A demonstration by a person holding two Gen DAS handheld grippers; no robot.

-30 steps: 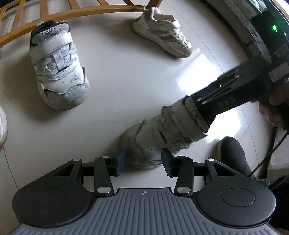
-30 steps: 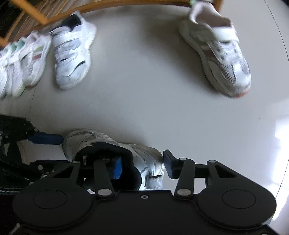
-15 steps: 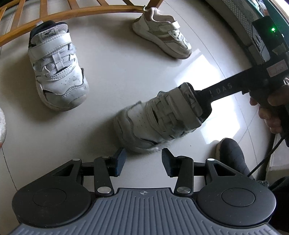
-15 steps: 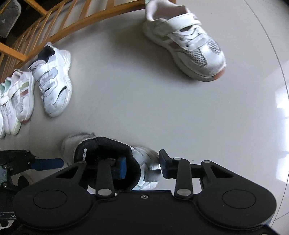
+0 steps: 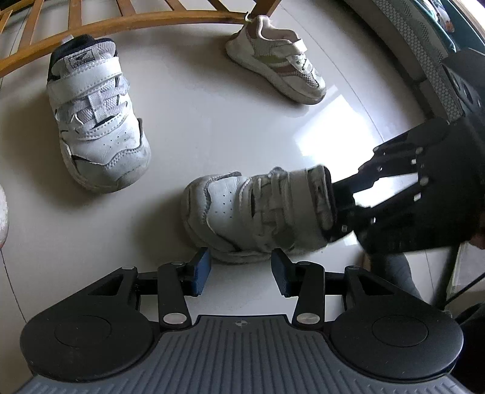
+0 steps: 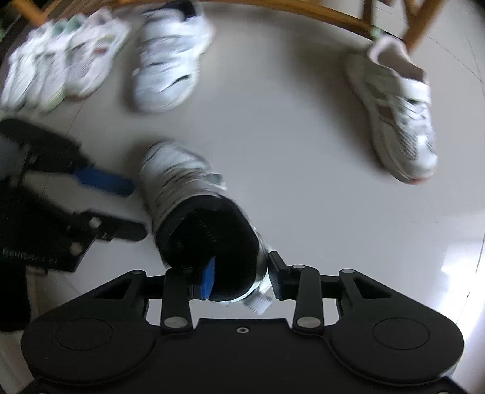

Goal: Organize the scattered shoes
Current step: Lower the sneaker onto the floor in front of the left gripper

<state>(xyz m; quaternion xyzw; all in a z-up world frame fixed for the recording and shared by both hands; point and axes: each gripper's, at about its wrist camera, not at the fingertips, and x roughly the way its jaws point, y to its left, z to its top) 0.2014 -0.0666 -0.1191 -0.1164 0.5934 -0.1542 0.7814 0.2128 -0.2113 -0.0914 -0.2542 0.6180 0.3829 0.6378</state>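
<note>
Gripping white shoe [image 6: 178,181] collar — right tongs [image 6: 239,280] | floor [image 5: 212,121]

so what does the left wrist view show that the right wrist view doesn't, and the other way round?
Left wrist only: the right hand-held gripper from outside, reaching into the grey-white shoe's collar, and a grey sock.
Right wrist only: a row of pale shoes at far left, and one finger inside the held shoe's collar.
Both: that shoe, the navy-trimmed white shoe, the beige sneaker, the wooden rail, the floor.
</note>
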